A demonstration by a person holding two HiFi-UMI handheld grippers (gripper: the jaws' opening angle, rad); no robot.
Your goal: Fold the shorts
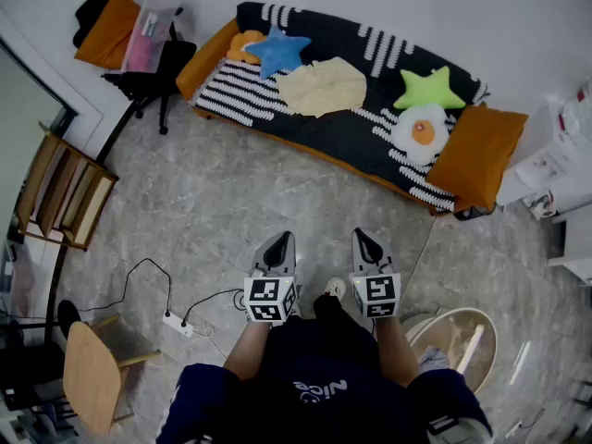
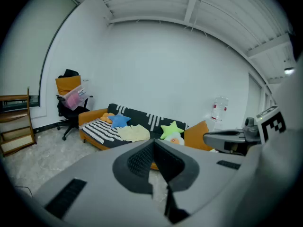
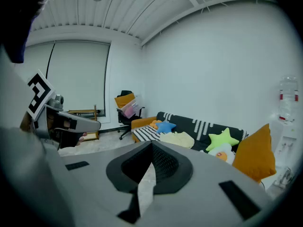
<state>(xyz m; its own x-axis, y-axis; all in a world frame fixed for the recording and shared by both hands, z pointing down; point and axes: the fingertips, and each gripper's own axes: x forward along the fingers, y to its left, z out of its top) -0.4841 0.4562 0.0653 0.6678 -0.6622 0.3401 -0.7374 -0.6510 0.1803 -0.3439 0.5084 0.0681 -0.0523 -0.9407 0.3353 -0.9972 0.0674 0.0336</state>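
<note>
The sofa (image 1: 356, 137) carries the pale yellow shorts (image 1: 322, 86), between a blue star cushion (image 1: 277, 51) and a green star cushion (image 1: 430, 89). Left gripper (image 1: 279, 244) and right gripper (image 1: 367, 244): fingers fully closed, empty, well apart from the shorts.

An orange sofa (image 1: 356, 146) under a black-and-white striped cover stands on the grey marbled floor (image 1: 222, 211). On it lie a crumpled pale yellow cloth garment (image 1: 322, 86), a blue star cushion (image 1: 277, 52), a green star cushion (image 1: 430, 89) and a fried-egg cushion (image 1: 421, 132).
</note>
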